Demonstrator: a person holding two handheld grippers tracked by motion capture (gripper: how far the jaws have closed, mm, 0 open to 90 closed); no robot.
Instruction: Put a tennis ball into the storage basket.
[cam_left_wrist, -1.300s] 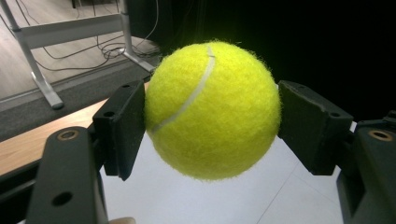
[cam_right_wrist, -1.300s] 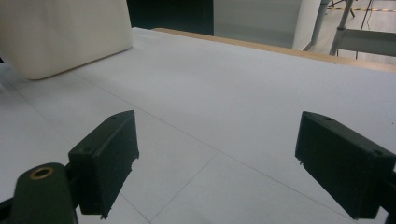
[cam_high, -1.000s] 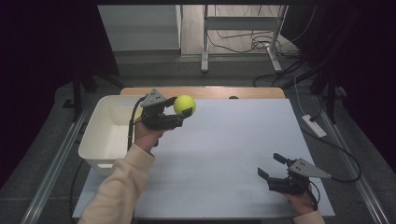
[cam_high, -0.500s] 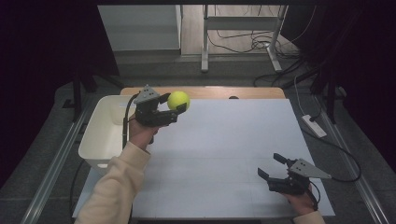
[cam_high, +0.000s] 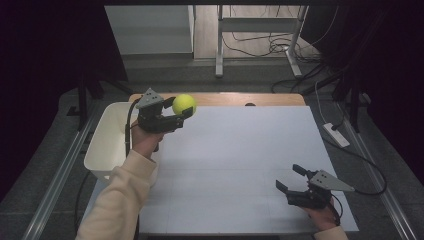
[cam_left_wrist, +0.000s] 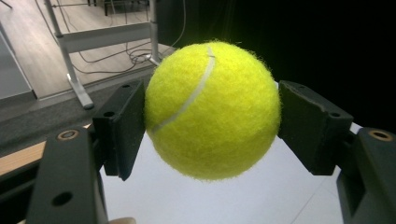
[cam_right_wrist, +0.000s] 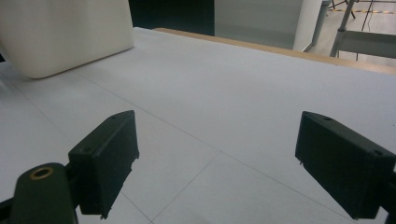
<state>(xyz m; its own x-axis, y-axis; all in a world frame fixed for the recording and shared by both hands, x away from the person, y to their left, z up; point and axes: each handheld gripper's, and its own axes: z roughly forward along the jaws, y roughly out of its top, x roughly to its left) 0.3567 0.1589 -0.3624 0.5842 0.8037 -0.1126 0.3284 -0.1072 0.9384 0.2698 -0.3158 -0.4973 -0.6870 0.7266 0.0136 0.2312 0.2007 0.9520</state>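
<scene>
A yellow tennis ball (cam_high: 184, 104) hangs in the air above the table's far left part, held by my left gripper (cam_high: 181, 111), which is shut on it. In the left gripper view the ball (cam_left_wrist: 212, 109) sits squeezed between the two black pads (cam_left_wrist: 122, 128). My right gripper (cam_high: 292, 178) rests low over the white table sheet (cam_high: 240, 150) near the front right, jaws wide apart with nothing between them. The right gripper view shows its open gripper (cam_right_wrist: 224, 163) over bare white sheet.
A white bin (cam_high: 107, 142) stands at the table's left edge, just left of and below the held ball; its wall (cam_right_wrist: 65, 35) shows in the right gripper view. A power strip (cam_high: 336, 134) lies on the floor to the right. Metal frame legs (cam_high: 218, 45) stand beyond the table.
My left hand has carried the ball a little to the left and farther back, nearer the bin. The right gripper has stayed put.
</scene>
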